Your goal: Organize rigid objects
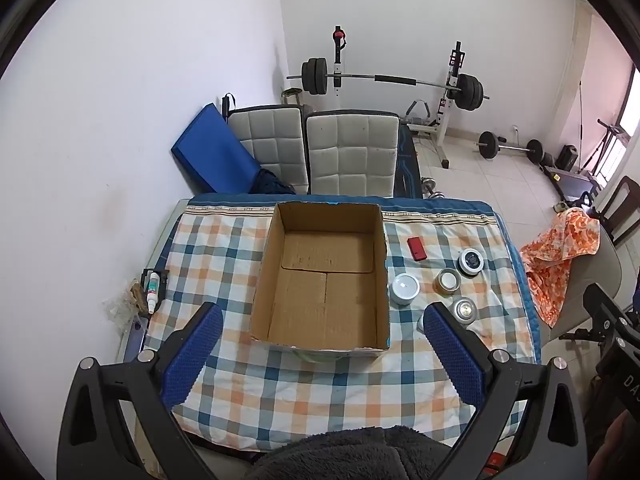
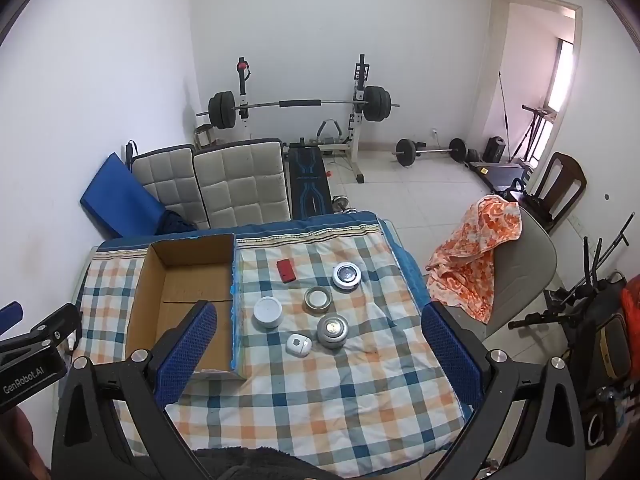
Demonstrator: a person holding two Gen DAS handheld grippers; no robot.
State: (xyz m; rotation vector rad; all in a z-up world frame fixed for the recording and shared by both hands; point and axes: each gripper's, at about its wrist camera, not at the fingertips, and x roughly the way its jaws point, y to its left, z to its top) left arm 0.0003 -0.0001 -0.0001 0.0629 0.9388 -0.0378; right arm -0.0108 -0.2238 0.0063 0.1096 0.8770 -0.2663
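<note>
An open, empty cardboard box (image 1: 324, 276) (image 2: 180, 292) stands on the checked tablecloth (image 1: 320, 392) (image 2: 352, 392). To its right lie a red flat case (image 1: 417, 249) (image 2: 286, 270), a white round jar (image 1: 405, 289) (image 2: 267, 312), a brass-rimmed tin (image 1: 448, 280) (image 2: 318, 299), a dark-lidded round tin (image 1: 470, 262) (image 2: 347, 276), a silver tin (image 1: 464, 310) (image 2: 332, 332) and a small white earbud case (image 2: 298, 345). My left gripper (image 1: 324, 320) hangs open above the box's near side. My right gripper (image 2: 320, 320) hangs open above the small items. Neither holds anything.
A small white bottle (image 1: 152, 292) lies at the table's left edge by the wall. An orange patterned cloth (image 2: 476, 256) drapes a chair to the right. Padded seat backs (image 1: 348, 152) and a barbell rack (image 2: 300, 108) stand beyond the table.
</note>
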